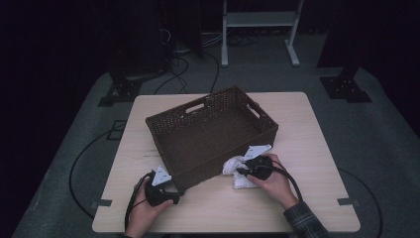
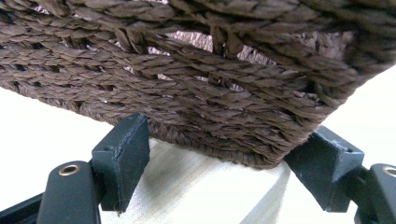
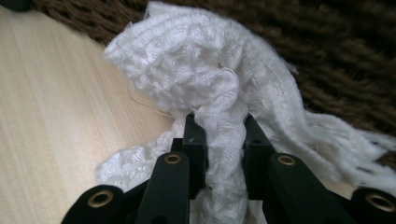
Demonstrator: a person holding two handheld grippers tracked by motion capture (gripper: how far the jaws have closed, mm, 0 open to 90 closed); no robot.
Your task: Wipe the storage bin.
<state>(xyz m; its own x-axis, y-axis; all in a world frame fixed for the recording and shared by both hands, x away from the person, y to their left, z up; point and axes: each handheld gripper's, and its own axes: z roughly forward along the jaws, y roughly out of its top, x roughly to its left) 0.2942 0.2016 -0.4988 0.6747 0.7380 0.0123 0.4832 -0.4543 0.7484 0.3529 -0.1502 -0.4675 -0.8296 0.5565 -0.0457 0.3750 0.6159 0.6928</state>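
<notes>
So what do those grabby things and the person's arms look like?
Both grippers, left and right, are black, each with a grey three-cornered plate on top and a black cable trailing off. The jaws are chunky black blocks with brass-coloured rivets. A dark plaid sleeve covers the right arm.

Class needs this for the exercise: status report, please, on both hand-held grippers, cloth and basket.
Right hand-held gripper shut on white cloth. Left hand-held gripper open, straddling basket corner. Cloth outside basket; wall ahead.

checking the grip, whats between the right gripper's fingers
A bunched fold of the white knitted cloth is pinched between the right gripper's fingers, beside the brown wicker basket; the right gripper view shows it.
</notes>
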